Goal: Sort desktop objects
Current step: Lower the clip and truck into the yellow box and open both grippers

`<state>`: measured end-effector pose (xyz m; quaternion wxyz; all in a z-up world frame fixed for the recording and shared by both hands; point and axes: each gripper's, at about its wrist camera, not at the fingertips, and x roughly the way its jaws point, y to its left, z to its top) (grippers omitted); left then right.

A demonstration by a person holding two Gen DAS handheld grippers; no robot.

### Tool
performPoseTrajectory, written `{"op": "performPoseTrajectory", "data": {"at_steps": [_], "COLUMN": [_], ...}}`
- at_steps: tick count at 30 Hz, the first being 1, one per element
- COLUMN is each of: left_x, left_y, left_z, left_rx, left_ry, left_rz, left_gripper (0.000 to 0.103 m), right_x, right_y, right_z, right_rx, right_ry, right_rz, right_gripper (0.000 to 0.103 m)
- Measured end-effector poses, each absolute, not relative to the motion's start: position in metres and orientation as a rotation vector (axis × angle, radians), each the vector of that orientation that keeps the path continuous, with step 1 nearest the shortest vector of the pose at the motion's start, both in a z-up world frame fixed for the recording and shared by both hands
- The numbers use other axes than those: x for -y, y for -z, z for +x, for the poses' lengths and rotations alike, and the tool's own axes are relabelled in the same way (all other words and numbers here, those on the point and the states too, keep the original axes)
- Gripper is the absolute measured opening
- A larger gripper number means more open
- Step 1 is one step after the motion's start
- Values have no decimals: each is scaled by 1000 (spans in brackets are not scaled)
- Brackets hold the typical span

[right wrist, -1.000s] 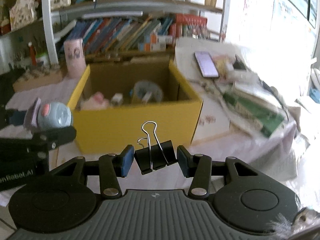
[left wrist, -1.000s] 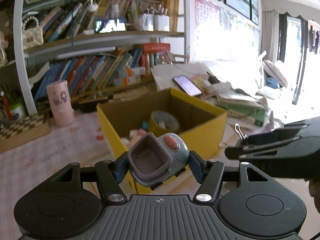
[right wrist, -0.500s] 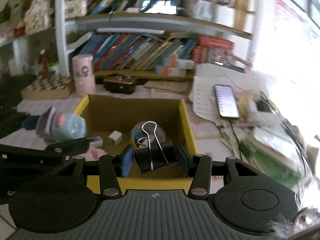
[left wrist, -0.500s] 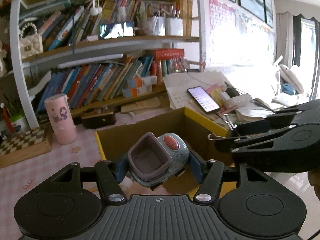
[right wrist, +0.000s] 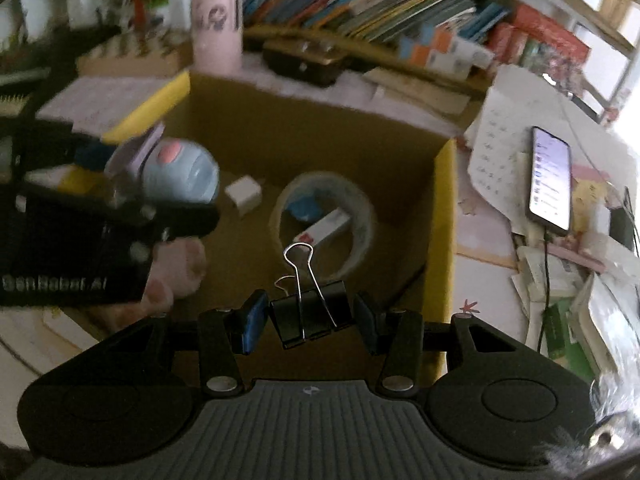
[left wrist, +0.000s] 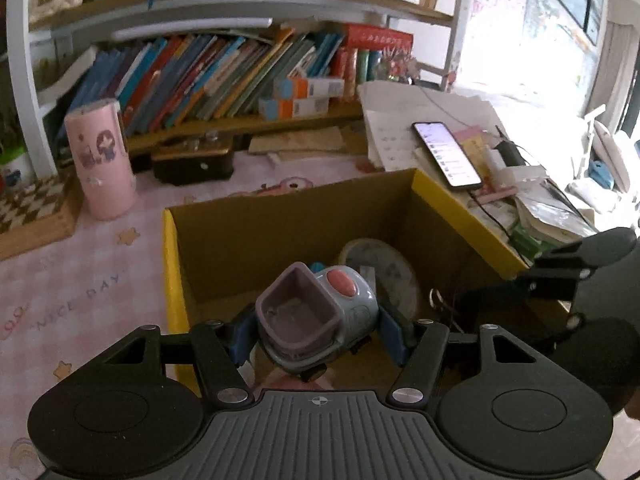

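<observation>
My left gripper (left wrist: pixel 318 330) is shut on a grey-blue toy (left wrist: pixel 316 318) with a purple cup-like mouth and a red button. It hangs over the open yellow cardboard box (left wrist: pixel 170 264). My right gripper (right wrist: pixel 308 320) is shut on a black binder clip (right wrist: pixel 310 314) with silver wire handles, also above the box (right wrist: pixel 442 216). In the right wrist view the left gripper and the toy (right wrist: pixel 176 174) sit at the left over the box. Inside the box lie a tape roll (right wrist: pixel 324 220), a small white cube (right wrist: pixel 243 194) and a pink soft thing (right wrist: pixel 180 272).
A pink cylinder (left wrist: pixel 100 160) and a chessboard (left wrist: pixel 32 208) stand left of the box. A dark wooden case (left wrist: pixel 194 160) sits behind it under shelves of books. A lit phone (left wrist: pixel 446 154) lies on papers and clutter at the right.
Both grippers have moved forward from in front of the box to above its opening, tilting downward. The toy and the clip stay gripped.
</observation>
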<state>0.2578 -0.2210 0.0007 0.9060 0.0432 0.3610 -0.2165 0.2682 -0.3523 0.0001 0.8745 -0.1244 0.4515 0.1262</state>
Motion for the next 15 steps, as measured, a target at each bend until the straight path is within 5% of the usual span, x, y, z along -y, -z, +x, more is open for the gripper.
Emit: {"op": "performPoseTrajectory", "data": {"at_steps": [15], "left_x": [237], "left_y": [9], "left_z": [256], "left_rx": [-738], "left_ry": [400], "left_rz": [214], "left_gripper": [65], "right_x": [342], "right_y": [8], "right_z": [285], "right_rx": [-960], "right_ry": [-369], "right_rz": [-414], "right_gripper": [45]}}
